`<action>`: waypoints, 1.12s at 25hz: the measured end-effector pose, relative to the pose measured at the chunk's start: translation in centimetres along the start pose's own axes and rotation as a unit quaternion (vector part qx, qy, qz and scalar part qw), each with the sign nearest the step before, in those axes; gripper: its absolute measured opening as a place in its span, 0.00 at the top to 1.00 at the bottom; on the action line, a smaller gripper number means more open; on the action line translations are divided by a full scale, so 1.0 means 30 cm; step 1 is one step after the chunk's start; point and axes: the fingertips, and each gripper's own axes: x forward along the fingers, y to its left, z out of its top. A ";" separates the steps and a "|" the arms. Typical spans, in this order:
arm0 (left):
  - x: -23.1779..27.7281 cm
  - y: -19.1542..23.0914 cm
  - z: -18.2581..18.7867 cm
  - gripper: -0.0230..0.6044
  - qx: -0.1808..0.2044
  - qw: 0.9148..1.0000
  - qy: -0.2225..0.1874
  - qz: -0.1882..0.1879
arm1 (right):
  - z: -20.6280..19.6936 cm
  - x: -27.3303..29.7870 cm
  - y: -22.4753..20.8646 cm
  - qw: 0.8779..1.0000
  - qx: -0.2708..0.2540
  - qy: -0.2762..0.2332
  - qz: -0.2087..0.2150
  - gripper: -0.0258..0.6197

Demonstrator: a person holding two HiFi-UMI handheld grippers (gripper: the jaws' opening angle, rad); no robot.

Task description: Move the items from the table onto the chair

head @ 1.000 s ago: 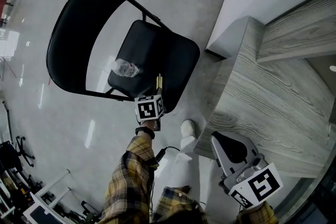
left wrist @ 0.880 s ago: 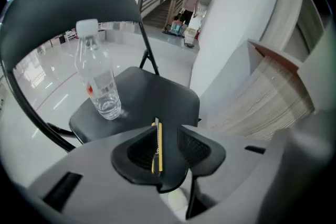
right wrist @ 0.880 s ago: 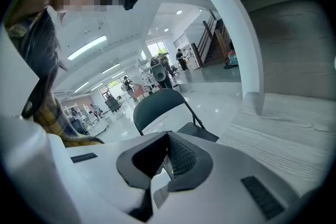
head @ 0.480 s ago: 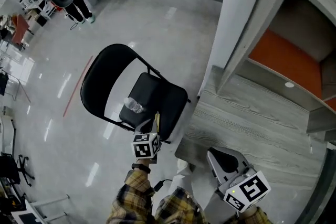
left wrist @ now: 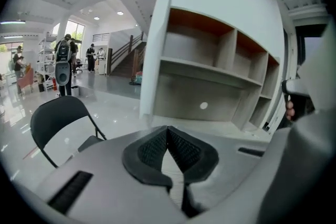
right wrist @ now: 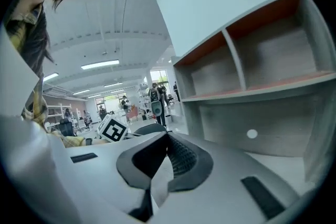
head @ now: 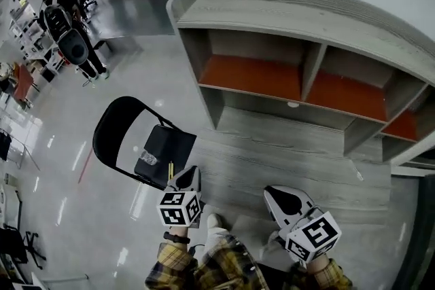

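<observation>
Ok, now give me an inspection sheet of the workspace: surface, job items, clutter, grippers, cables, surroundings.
Surface: grey wood-grain table, bare where visible.
Job's things: clear bottle lying on the black chair seat; thin yellow item at the seat's near edge.
Clutter: nothing seen.
Grippers: left gripper and right gripper both shut, empty.
Cables: nothing seen.
Surroundings: open shelf unit behind the table, compartments empty; people standing across the glossy floor.

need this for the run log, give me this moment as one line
left gripper: shut, empty | right gripper: shut, empty | water bottle: lying on chair seat
</observation>
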 end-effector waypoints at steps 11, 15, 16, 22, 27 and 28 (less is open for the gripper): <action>-0.110 -1.001 -0.014 0.96 0.017 0.983 -0.039 -0.179 | -0.053 -0.676 -0.284 0.995 -0.004 -0.005 -0.103 0.93; -0.133 -1.190 -0.032 0.96 0.037 0.972 -0.040 -0.230 | -0.099 -0.799 -0.340 0.988 0.007 -0.010 -0.156 0.93; -0.142 -1.223 -0.035 0.96 0.042 0.969 -0.038 -0.241 | -0.111 -0.822 -0.346 0.986 0.011 -0.010 -0.167 0.93; -0.210 -1.350 -0.021 0.96 0.061 0.953 -0.031 -0.294 | -0.174 -0.881 -0.367 0.978 0.043 -0.007 -0.203 0.93; -0.231 -1.368 -0.015 0.96 0.073 0.948 -0.036 -0.308 | -0.180 -0.877 -0.350 0.977 0.047 -0.009 -0.207 0.93; -0.235 -1.369 -0.017 0.96 0.074 0.948 -0.036 -0.309 | -0.182 -0.879 -0.345 0.977 0.047 -0.008 -0.207 0.93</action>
